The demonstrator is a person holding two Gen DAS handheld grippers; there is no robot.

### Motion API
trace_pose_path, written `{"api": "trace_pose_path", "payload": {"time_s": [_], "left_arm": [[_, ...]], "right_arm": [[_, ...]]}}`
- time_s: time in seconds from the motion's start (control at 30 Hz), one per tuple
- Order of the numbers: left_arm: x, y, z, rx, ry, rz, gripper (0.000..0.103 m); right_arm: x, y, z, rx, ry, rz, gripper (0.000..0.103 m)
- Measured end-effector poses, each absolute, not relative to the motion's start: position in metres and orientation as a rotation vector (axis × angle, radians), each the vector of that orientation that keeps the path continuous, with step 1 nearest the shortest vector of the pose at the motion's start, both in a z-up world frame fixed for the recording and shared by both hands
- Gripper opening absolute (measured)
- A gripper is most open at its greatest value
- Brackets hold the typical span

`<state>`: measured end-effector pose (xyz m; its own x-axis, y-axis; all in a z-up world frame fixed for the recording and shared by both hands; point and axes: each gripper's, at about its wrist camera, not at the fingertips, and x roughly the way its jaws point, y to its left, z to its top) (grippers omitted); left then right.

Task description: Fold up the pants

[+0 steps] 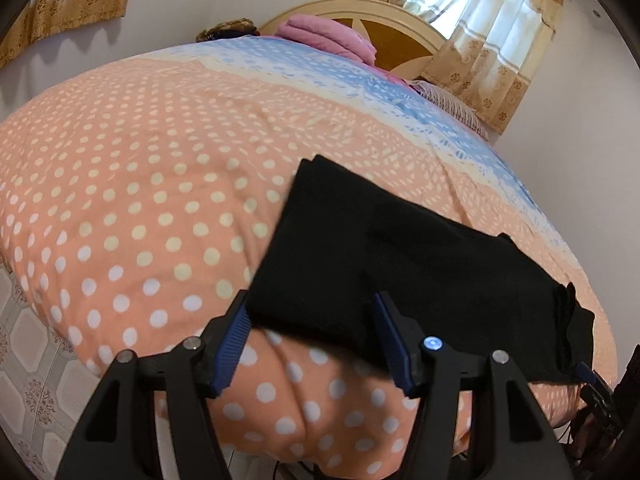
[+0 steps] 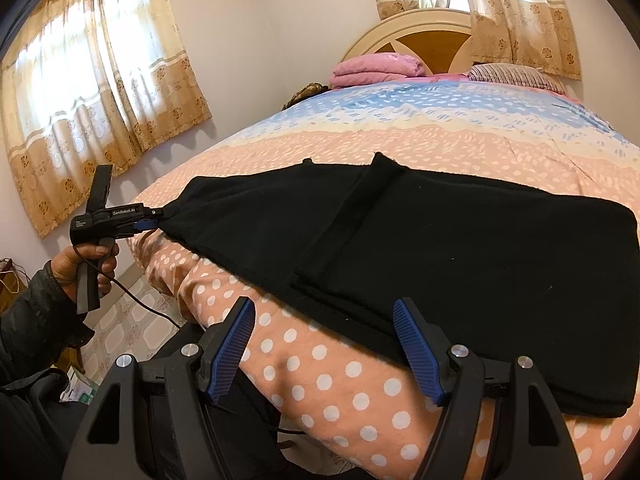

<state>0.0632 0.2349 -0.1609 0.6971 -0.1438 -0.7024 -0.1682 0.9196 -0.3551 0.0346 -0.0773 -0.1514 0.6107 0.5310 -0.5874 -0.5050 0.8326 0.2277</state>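
Observation:
Black pants point(image 2: 460, 256) lie folded on the polka-dot bedspread point(image 2: 320, 380) near the bed's front edge; they also show in the left wrist view point(image 1: 400, 252). My left gripper point(image 1: 312, 320) is open, its blue pads point(image 1: 234, 344) on either side of the pants' near left corner. In the right wrist view the left gripper point(image 2: 160, 220) is at the pants' left end. My right gripper point(image 2: 324, 320) is open and empty, just short of the pants' front edge. Its tip shows in the left wrist view point(image 1: 590, 376) at the pants' right end.
A folded pink blanket point(image 2: 376, 68) and a striped pillow point(image 2: 516, 74) lie by the headboard point(image 2: 420, 40). Curtained windows point(image 2: 96, 92) are on the walls. Tiled floor point(image 1: 28, 360) lies left of the bed. A cable point(image 2: 140, 300) hangs from the left gripper.

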Motion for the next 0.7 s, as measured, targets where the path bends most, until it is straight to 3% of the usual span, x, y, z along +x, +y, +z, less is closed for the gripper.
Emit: {"api": "trace_pose_path", "payload": {"time_s": [0.3, 0.7], "left_arm": [[0.036, 0.219, -0.161, -0.563, 0.822, -0.048, 0.062], [0.059, 0.235, -0.169, -0.720, 0.693, -0.011, 0.064]], "right_arm": [[0.031, -0.072, -0.152, 0.018, 0.677, 0.602, 0.073], [0.020, -0.056, -0.151, -0.065, 0.651, 0.627, 0.073]]}}
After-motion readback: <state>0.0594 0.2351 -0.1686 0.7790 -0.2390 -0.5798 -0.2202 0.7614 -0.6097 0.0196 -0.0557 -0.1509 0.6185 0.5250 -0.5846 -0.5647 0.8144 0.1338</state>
